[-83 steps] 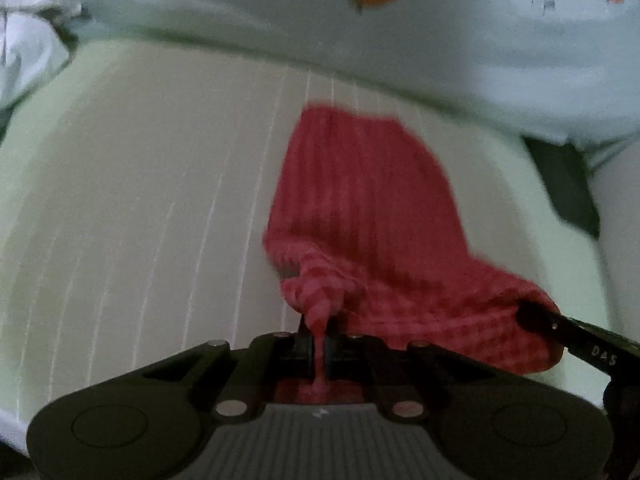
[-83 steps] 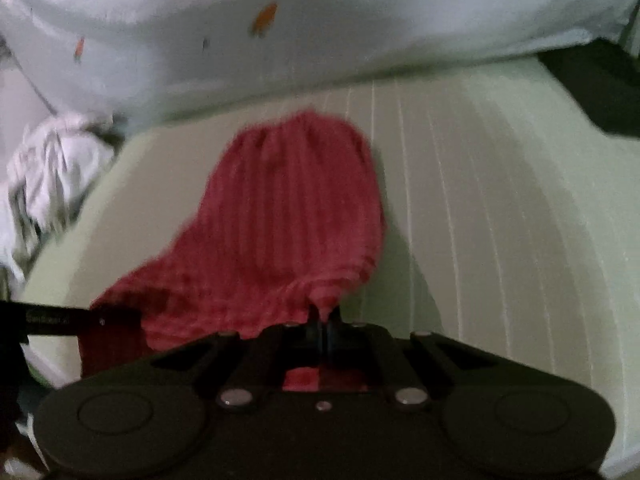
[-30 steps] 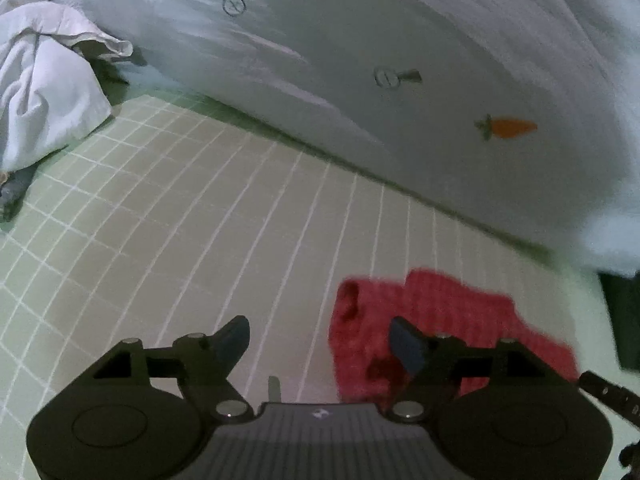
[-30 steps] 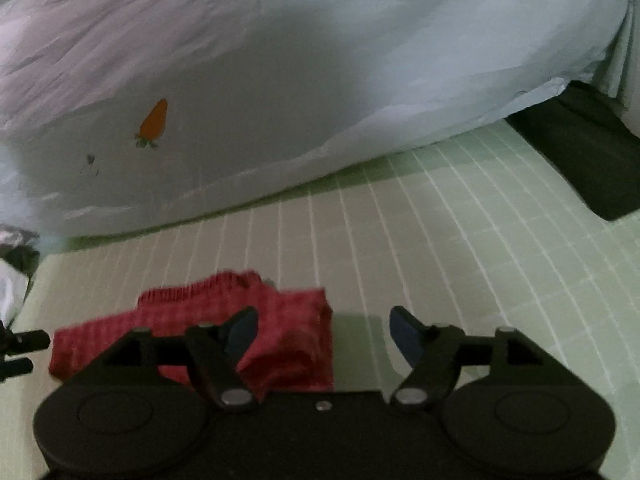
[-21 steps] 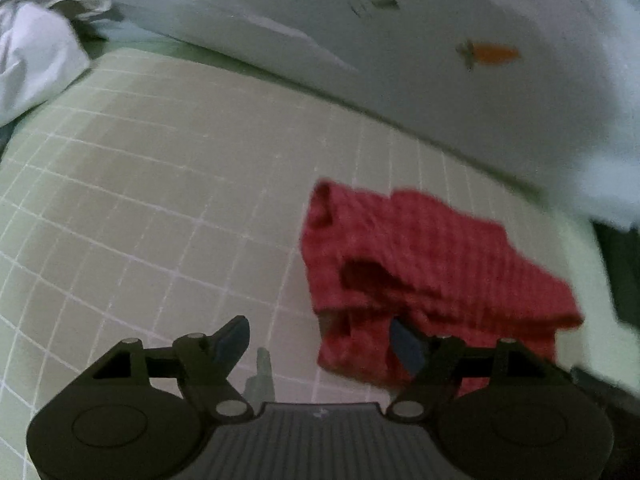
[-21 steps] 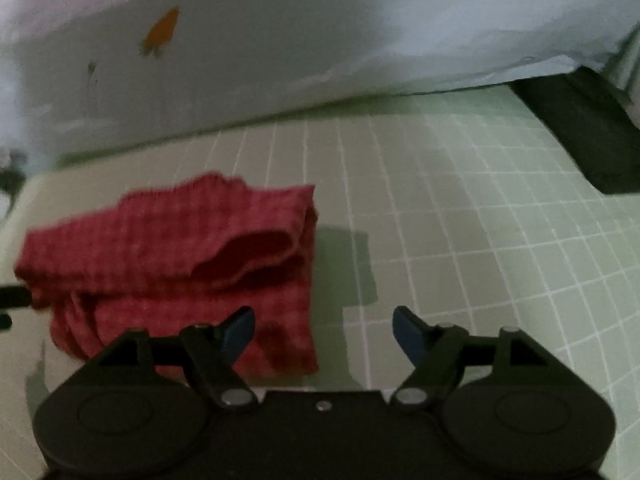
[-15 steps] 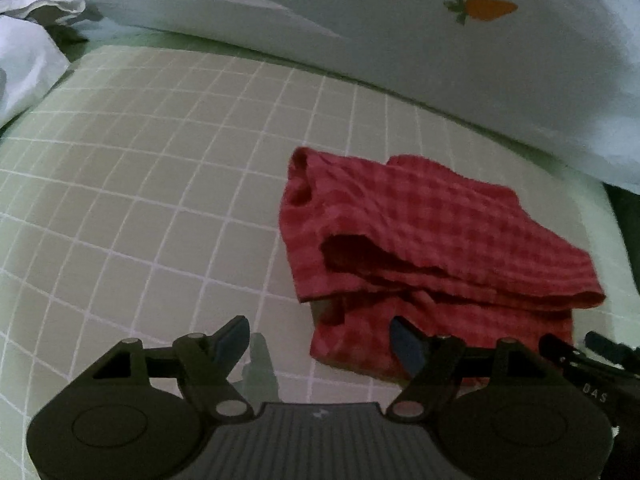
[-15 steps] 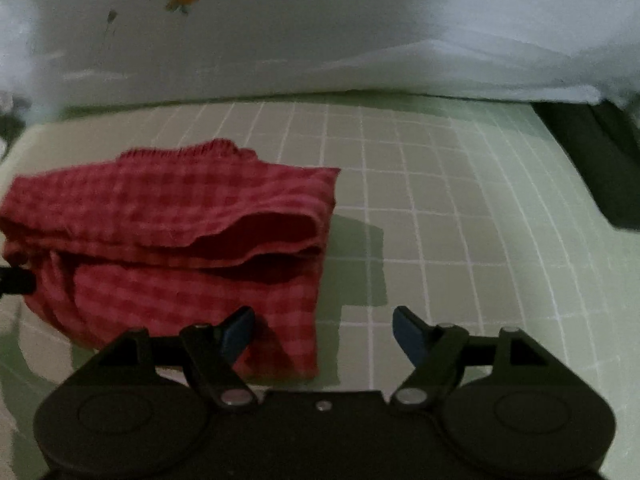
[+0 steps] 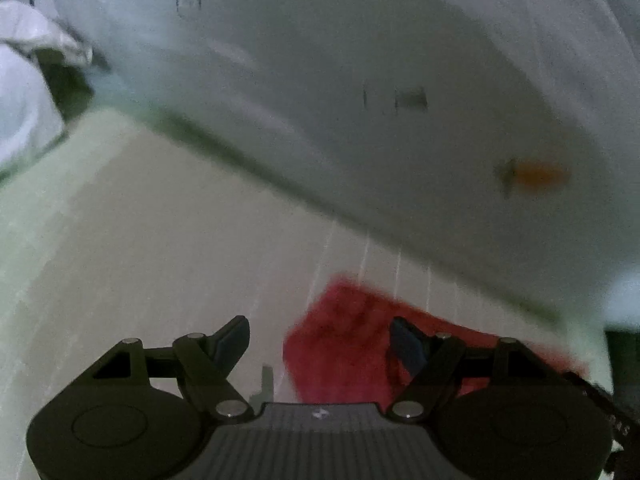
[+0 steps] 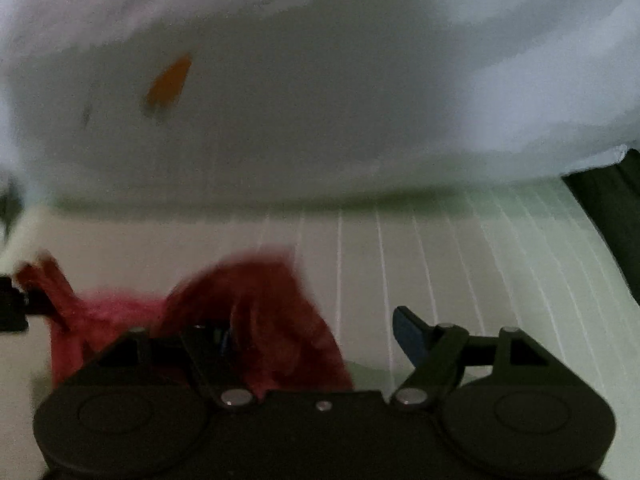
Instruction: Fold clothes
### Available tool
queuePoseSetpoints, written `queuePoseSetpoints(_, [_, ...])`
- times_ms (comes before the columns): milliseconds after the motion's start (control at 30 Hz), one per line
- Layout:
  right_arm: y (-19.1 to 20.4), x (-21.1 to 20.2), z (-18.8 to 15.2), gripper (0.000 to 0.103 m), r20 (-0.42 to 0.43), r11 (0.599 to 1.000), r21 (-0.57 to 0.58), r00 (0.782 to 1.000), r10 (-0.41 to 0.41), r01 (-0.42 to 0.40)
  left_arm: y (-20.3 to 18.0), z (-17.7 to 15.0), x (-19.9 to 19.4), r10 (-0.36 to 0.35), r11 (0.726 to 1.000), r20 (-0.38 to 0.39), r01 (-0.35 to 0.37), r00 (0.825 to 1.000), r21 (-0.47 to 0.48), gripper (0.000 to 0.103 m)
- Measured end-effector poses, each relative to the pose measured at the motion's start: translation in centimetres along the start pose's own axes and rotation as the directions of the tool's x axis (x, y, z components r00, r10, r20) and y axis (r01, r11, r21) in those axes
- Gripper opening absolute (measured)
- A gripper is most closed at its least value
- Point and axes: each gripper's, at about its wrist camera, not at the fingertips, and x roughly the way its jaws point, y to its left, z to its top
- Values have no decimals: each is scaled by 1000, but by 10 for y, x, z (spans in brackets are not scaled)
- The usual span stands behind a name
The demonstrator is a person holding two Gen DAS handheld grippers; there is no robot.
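Bedding first: the pale green grid-lined bed sheet (image 9: 168, 248) fills the lower half of both views, with a white duvet (image 10: 360, 100) printed with small carrots heaped along its far side and a crumpled white garment (image 9: 24, 92) at the left edge of your left view. Both pictures are smeared by motion, so fine detail is lost.

On the sheet lies the red checked cloth (image 9: 344, 344), bunched into a rough folded bundle. In your left view it sits under and beyond the right-hand finger of the left tongs (image 9: 320, 340); in your right view it covers the left-hand finger of the right tongs (image 10: 316, 336) and runs off to the left.

Both tongs are released, fingers spread wide, clamping nothing. Whether the cloth draped on the right tongs' finger is caught on it or merely lies in front, I cannot tell.

You look to be between folds, about to regrip. Next you need each tongs set on an outer edge of the bundle, then clenched firmly before you lift, or the loose layers will slide apart.
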Motion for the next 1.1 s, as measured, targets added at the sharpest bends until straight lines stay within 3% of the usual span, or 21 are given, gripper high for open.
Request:
queuePoseSetpoints(67, [-3,1,6,77,9,1000,17,1000,-8,8,1,10,-2,7,1000,27,-7,1000,-9,82])
queuePoseSetpoints(167, [-7,3,16,77,22,999,42,1000,-21,20,9,2,-3,-6,1000,-13,6,1000,1,85])
queuePoseSetpoints(367, [-5,5,-22,82,-113,997,58,992,50,-44,-3,-43,15,-48,992,-192,69,980,103,86])
queuePoseSetpoints(567, [7,10,-47,85,-200,992,54,973,118,-110,-31,-61,26,-84,968,-232,135,969,213,86])
queuePoseSetpoints(700, [14,16,-49,86,-203,990,76,970,133,-120,-35,-66,35,-162,962,-261,211,952,173,76])
queuePoseSetpoints(733, [16,18,-50,87,-199,988,94,970,141,-125,-36,-67,34,-168,961,-252,214,953,172,65])
queuePoseSetpoints(767, [17,20,-50,86,-194,985,112,970,150,-130,-37,-68,34,-175,961,-244,220,954,170,63])
queuePoseSetpoints(833, [22,23,-49,78,-197,982,110,965,173,-154,-37,-70,37,-214,954,-264,259,941,151,40])
queuePoseSetpoints(900, [32,22,-48,50,-207,975,109,955,212,-192,-36,-71,38,-252,947,-281,295,926,124,24])
queuePoseSetpoints(933, [35,22,-48,44,-214,969,118,947,240,-219,-36,-72,37,-270,944,-287,312,919,110,22])
queuePoseSetpoints(967, [39,22,-48,29,-222,960,131,937,271,-247,-39,-74,37,-284,939,-291,326,914,107,22])
queuePoseSetpoints(1000, [41,21,-48,21,-225,954,145,931,289,-261,-39,-74,34,-294,935,-293,337,910,109,21])
queuePoseSetpoints(1100, [43,12,-48,15,-221,941,198,923,315,-274,-39,-75,20,-321,925,-294,365,900,106,18])
